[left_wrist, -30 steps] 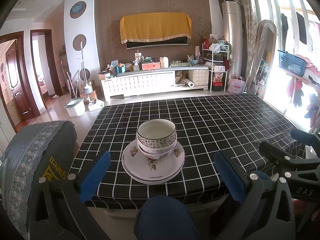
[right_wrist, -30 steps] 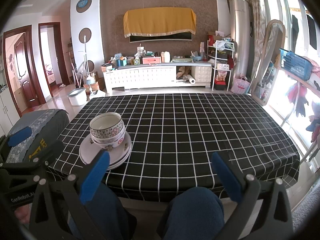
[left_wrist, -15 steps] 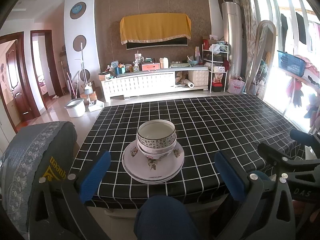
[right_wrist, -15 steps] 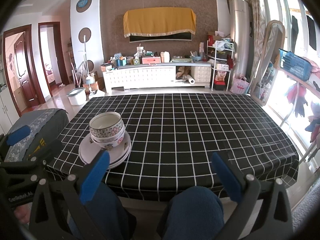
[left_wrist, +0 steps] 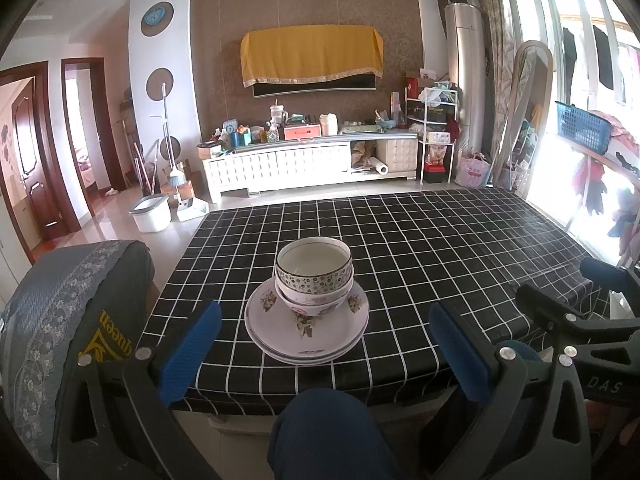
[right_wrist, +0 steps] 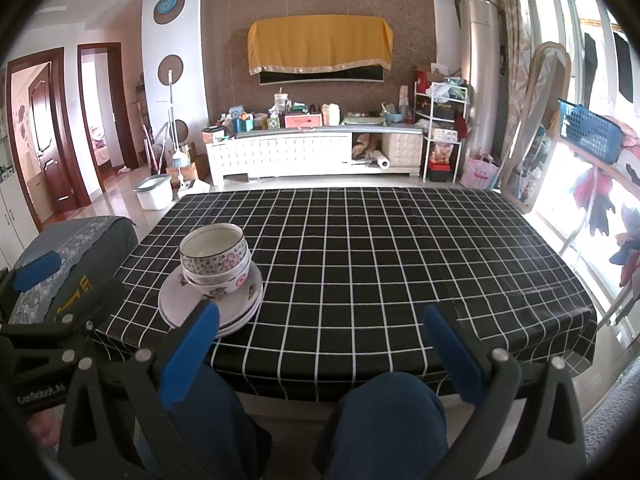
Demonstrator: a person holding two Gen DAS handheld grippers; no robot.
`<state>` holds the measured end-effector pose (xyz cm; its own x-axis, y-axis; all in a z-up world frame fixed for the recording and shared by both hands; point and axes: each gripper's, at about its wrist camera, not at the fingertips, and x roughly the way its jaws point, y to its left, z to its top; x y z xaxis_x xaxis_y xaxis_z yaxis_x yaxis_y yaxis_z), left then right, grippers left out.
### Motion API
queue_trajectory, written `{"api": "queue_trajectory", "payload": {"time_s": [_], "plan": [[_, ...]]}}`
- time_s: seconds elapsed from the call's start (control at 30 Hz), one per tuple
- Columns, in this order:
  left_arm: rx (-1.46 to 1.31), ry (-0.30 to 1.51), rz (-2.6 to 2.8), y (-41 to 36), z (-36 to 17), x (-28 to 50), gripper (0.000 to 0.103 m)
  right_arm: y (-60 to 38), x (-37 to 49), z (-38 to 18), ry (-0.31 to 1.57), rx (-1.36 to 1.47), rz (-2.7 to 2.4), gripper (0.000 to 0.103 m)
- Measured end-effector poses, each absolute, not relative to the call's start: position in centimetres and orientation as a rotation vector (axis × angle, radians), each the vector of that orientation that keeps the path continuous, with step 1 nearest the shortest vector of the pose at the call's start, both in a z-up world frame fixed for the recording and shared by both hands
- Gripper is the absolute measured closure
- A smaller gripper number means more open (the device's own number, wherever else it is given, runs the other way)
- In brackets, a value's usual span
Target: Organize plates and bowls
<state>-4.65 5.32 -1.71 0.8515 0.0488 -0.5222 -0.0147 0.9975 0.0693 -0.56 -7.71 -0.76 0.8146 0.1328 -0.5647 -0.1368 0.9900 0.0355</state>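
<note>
Sitting near the front left edge of the checked table (left_wrist: pixel 440 240), two nested bowls (left_wrist: pixel 314 272) rest on a stack of plates (left_wrist: pixel 308 330). Both the left gripper (left_wrist: pixel 326 354) and the right gripper (right_wrist: pixel 320 354) hang short of the table with jaws spread wide, gripping nothing, above the person's knees (right_wrist: pixel 384 420).

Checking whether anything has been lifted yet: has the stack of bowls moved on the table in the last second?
No. The bowls sit on the plates over the same squares of the checked tablecloth.
</note>
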Motion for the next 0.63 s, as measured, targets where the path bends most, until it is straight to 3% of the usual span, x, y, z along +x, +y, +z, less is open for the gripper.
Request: {"api": "queue_trajectory", "payload": {"time_s": [0.63], "plan": [[0.061,0.562,0.032,5.34,-1.83,-4.73,0.0,-7.95,-0.72,-0.82,0.606,-0.008,0.142,0.0]]}}
